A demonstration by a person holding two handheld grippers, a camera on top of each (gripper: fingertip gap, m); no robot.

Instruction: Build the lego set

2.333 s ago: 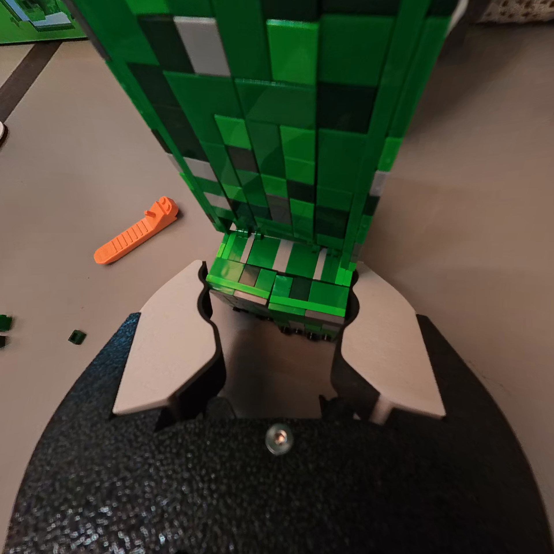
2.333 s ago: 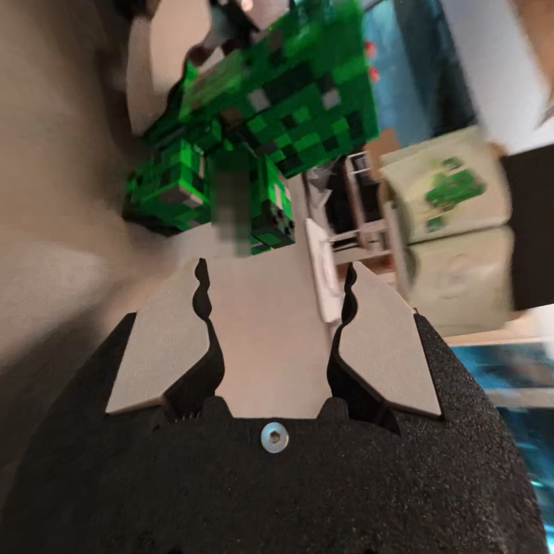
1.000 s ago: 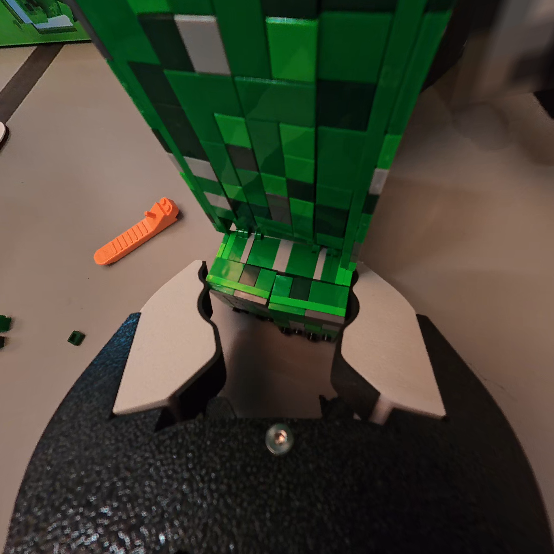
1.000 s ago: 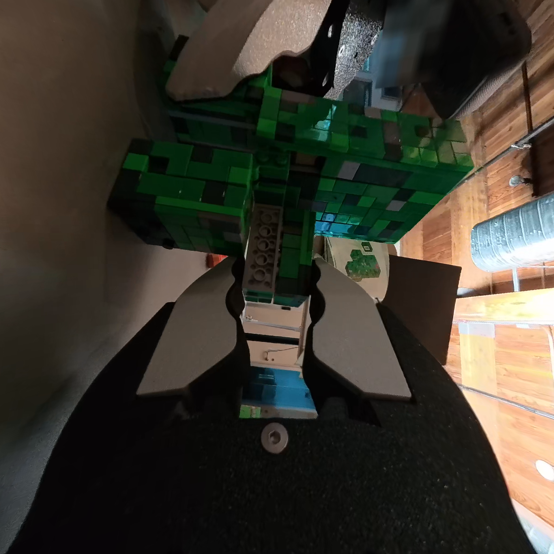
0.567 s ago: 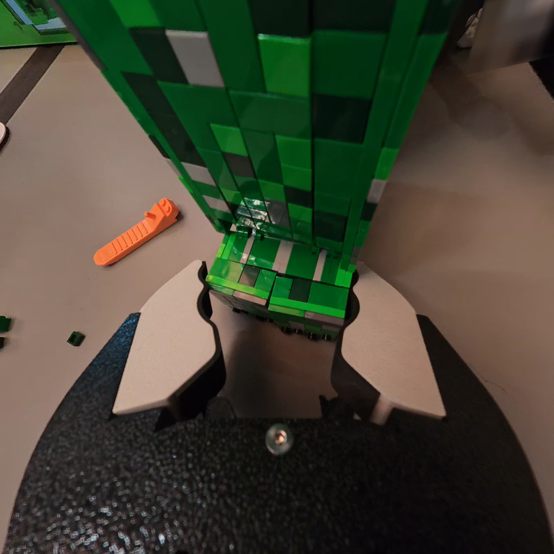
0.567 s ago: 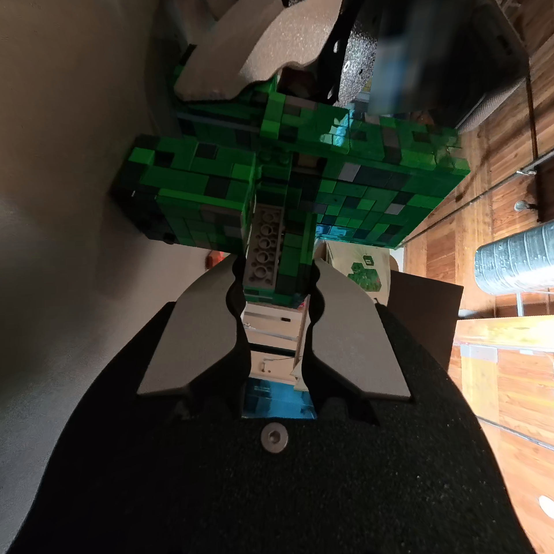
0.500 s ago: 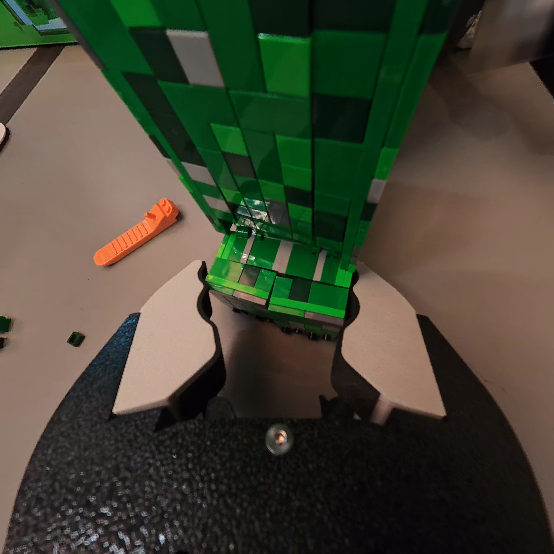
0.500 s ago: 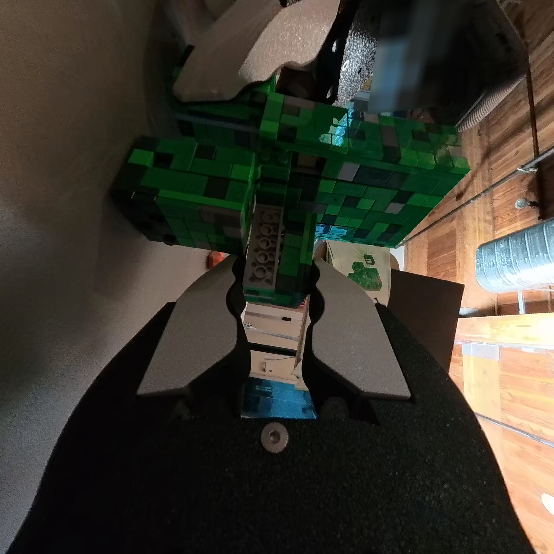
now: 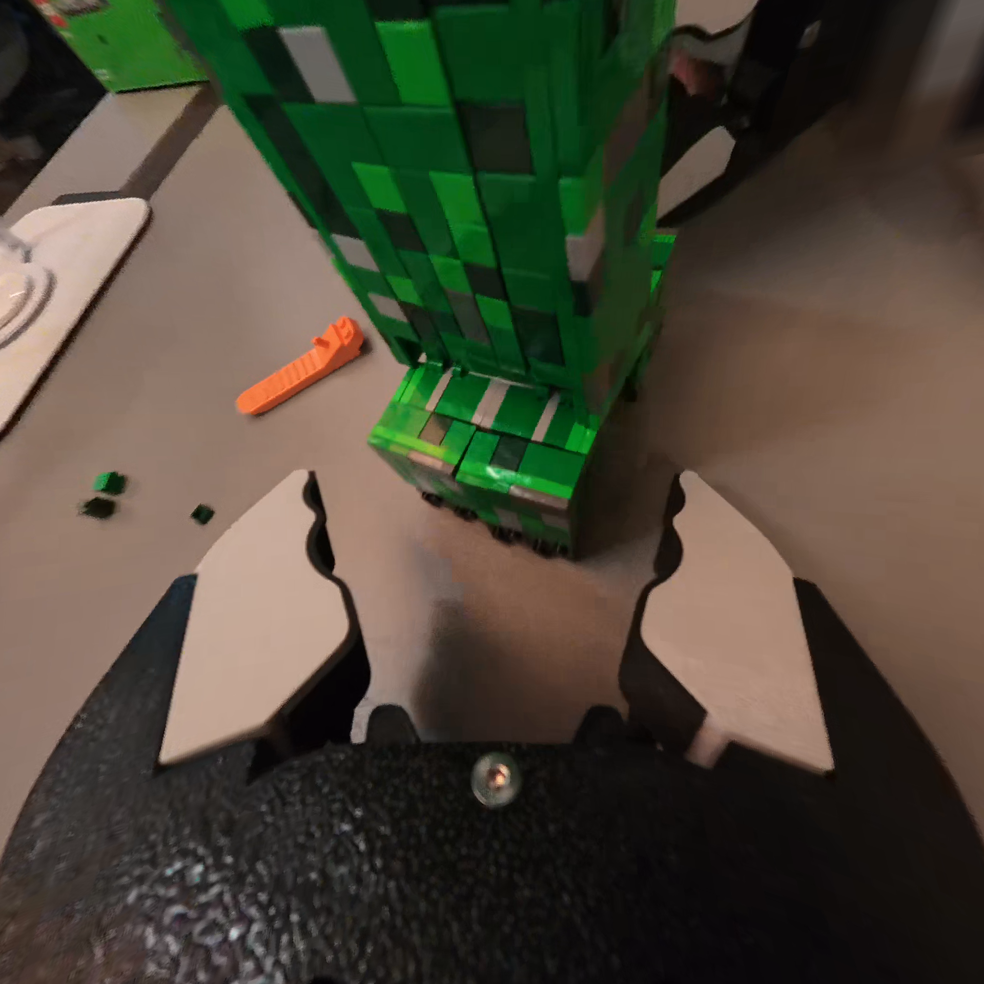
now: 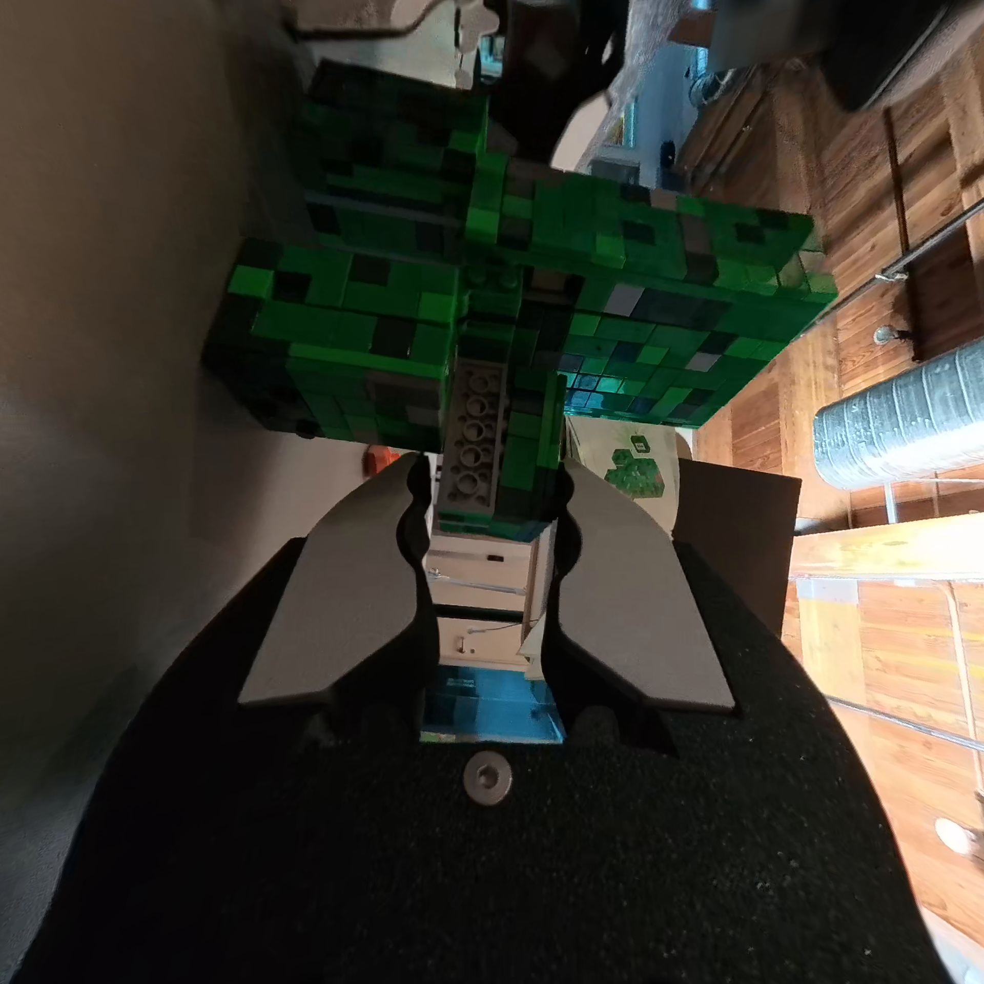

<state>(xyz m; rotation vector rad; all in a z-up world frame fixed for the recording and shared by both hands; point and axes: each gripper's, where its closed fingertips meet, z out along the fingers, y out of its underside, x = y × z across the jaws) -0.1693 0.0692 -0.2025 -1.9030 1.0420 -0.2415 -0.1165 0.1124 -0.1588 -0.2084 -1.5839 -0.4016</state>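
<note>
Your left gripper (image 9: 492,511) gapes wide, empty; your right gripper (image 10: 490,484) clamps one green-checkered model (image 10: 511,319). Three loose green bits (image 9: 109,482), one orange separator (image 9: 301,372) on the tabletop (image 9: 798,426).

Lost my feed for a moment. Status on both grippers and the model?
Left gripper open, short of model's foot. Right gripper shut on model at its side. Orange separator and loose green bits lie left of it, not in the way.

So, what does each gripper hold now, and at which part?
The left gripper holds nothing. The right gripper grips the green model's narrow body end.
</note>
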